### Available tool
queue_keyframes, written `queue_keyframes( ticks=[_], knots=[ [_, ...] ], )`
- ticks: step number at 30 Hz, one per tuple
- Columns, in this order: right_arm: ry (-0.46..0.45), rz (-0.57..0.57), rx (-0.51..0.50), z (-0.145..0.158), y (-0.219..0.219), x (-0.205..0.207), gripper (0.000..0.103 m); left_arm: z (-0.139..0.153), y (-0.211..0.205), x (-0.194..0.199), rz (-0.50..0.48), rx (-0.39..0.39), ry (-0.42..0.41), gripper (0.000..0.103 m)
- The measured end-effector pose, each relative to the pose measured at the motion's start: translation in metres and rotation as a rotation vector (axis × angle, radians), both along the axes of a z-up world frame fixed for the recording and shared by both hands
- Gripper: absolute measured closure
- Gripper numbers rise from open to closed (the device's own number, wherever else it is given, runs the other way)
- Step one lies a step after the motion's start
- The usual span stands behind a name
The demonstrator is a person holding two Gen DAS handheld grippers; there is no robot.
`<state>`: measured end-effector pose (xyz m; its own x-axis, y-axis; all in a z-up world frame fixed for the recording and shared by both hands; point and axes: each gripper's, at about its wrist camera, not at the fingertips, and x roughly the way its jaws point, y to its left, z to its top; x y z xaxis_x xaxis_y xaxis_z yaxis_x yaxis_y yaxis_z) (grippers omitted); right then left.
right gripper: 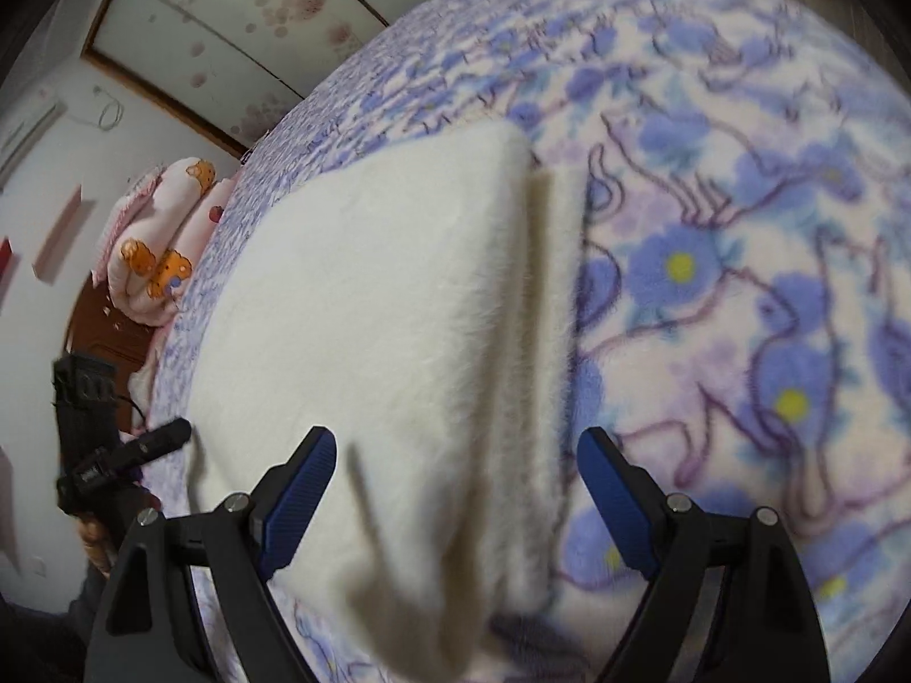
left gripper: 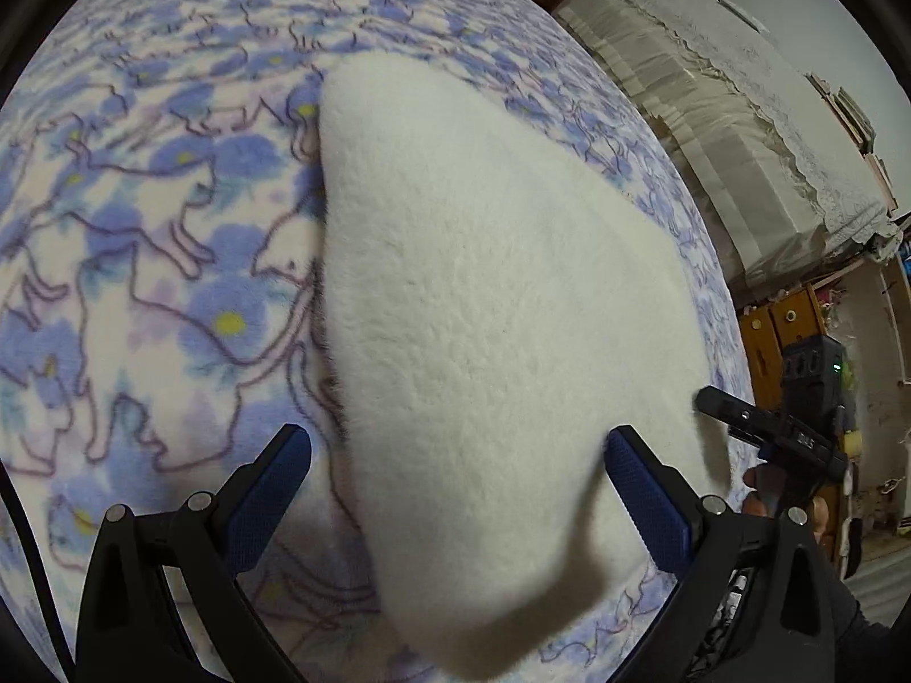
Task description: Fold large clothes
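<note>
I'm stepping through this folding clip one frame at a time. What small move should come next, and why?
Probably close the left gripper on the near edge of the white fleece garment. Both grippers are open; the cloth lies folded on the floral blanket, its edge between the left fingers, ungrasped. The right gripper likewise straddles it.

We are in a bedroom of a home. Under us spreads a bed covered with a fleece blanket (left gripper: pixel 142 216) printed with blue flowers and outlined cats. At the far end of the bed we see rolled pink bedding (right gripper: pixel 165 239) with orange bear prints, lying against a dark wooden headboard (right gripper: pixel 108 336). Behind it stands a wardrobe with sliding doors (right gripper: pixel 228 28) patterned in pink blossoms. On the other side we see furniture draped in a lace-edged cloth (left gripper: pixel 757 114) and a small wooden cabinet (left gripper: pixel 780 336) with round knobs.
</note>
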<state>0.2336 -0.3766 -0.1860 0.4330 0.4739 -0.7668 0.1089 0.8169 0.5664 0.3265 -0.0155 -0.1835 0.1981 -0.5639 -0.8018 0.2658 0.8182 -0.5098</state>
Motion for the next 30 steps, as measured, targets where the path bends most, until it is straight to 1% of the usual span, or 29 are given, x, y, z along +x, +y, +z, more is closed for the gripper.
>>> queue_keyframes(
  ticks=[3,6,7,9,13,16,20,23,25,26,27,28,30],
  knots=[
    [0.057,0.016,0.09,-0.017,-0.003,0.014,0.016,-0.008,-0.005,0.009,-0.001,-0.034,0.053,0.001],
    [0.077,0.043,0.166,-0.027,-0.003,0.029,0.016,-0.016,-0.013,0.019,-0.011,-0.065,0.108,0.001],
    [0.077,0.056,0.176,-0.029,-0.002,0.033,0.016,-0.02,-0.016,0.022,-0.014,-0.077,0.127,0.001],
    [0.09,0.085,0.186,-0.033,0.003,0.043,0.015,-0.025,-0.023,0.028,-0.017,-0.069,0.136,0.001],
    [0.117,0.135,0.192,-0.041,0.012,0.058,0.013,-0.038,-0.034,0.038,-0.028,-0.075,0.174,0.001],
    [0.153,0.151,0.193,-0.045,0.017,0.065,0.008,-0.049,-0.044,0.044,-0.028,-0.095,0.202,0.0],
    [0.196,0.171,0.13,-0.043,0.031,0.076,0.002,-0.053,-0.052,0.048,-0.036,-0.09,0.204,0.0],
    [0.211,0.164,0.102,-0.042,0.038,0.077,0.002,-0.05,-0.059,0.049,-0.045,-0.061,0.199,0.0],
    [0.205,0.159,0.09,-0.04,0.041,0.075,0.003,-0.047,-0.066,0.052,-0.049,-0.03,0.187,0.0],
    [0.199,0.157,0.084,-0.038,0.042,0.075,0.006,-0.045,-0.068,0.051,-0.051,-0.011,0.177,0.001],
    [0.19,0.153,0.082,-0.035,0.044,0.073,0.012,-0.043,-0.071,0.051,-0.052,0.006,0.171,0.003],
    [0.185,0.15,0.082,-0.034,0.043,0.071,0.016,-0.042,-0.073,0.052,-0.049,0.017,0.168,0.005],
    [0.175,0.142,0.071,-0.029,0.04,0.07,0.028,-0.037,-0.078,0.051,-0.045,0.046,0.155,0.012]
  ],
)
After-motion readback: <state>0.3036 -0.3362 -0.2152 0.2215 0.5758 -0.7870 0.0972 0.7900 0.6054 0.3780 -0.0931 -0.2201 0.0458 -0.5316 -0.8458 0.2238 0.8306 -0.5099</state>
